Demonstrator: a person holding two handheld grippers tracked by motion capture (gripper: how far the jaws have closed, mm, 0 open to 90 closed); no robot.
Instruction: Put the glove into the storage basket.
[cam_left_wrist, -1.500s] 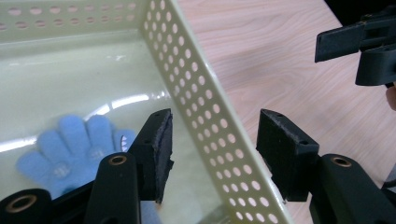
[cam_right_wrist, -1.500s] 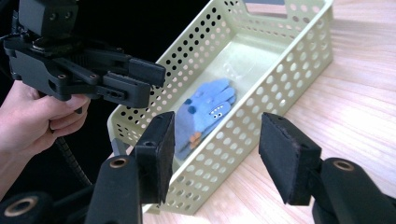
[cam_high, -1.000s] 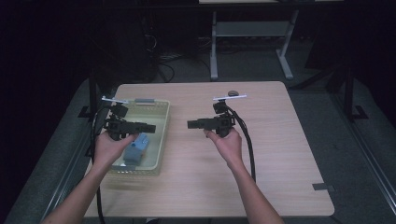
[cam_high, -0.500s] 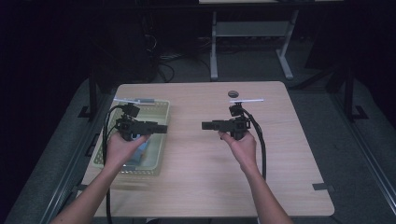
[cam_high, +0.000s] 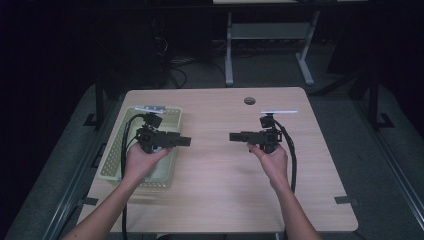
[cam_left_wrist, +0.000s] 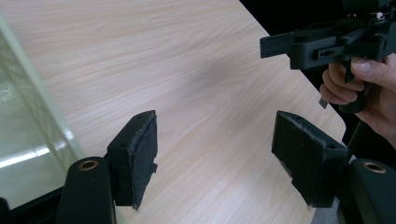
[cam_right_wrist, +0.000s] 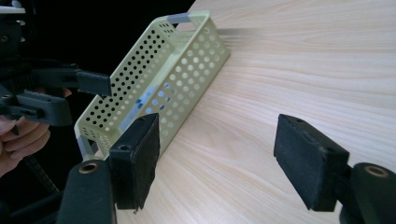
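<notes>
- The table (cam_high: 220, 200) had a pale wood-grain top, smooth and matt, with fine straight lines along it.
- The basket (cam_right_wrist: 187, 60) looked like pale yellow-green plastic, its walls pierced with rows of round holes, with a slight sheen inside.
- The left gripper (cam_left_wrist: 215, 154) was matt black plastic; its pads (cam_left_wrist: 140, 154) looked rough and foam-like, frayed at the edges.
- The right gripper (cam_right_wrist: 217, 158) was the same matt black, its pads (cam_right_wrist: 306, 154) grainy, with brass-coloured metal rings at the jaw pivots.
</notes>
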